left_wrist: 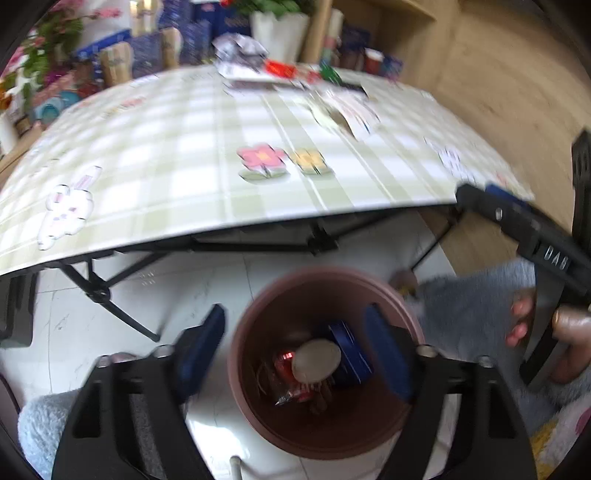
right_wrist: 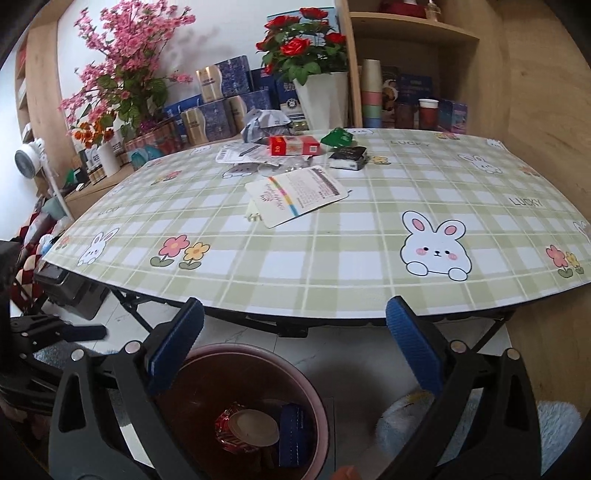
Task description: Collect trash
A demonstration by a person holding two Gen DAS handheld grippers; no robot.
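Observation:
A brown round bin point(left_wrist: 258, 317) stands on the white floor in front of the table. In it lie a pale round cup point(left_wrist: 317, 360), a blue box point(left_wrist: 349, 354) and a red wrapper point(left_wrist: 284, 365). My left gripper point(left_wrist: 295, 317) hangs open right above the bin, with nothing between its blue pads. My right gripper point(right_wrist: 295, 310) is open and empty too, just before the table edge, with the bin point(right_wrist: 258, 350) below it. On the table lie a white card point(right_wrist: 295, 195), a red box point(right_wrist: 293, 144), a green wrapper point(right_wrist: 338, 137), a black packet point(right_wrist: 347, 155) and a crumpled silver bag point(right_wrist: 266, 123).
The folding table point(right_wrist: 332, 258) has a green checked cloth and black crossed legs point(left_wrist: 107, 299). Behind it stand flower pots point(right_wrist: 325, 99), blue boxes and wooden shelves point(right_wrist: 410, 33). A person's hand point(left_wrist: 569, 332) holds the right gripper's handle; fluffy slippers point(right_wrist: 406, 417) sit beside the bin.

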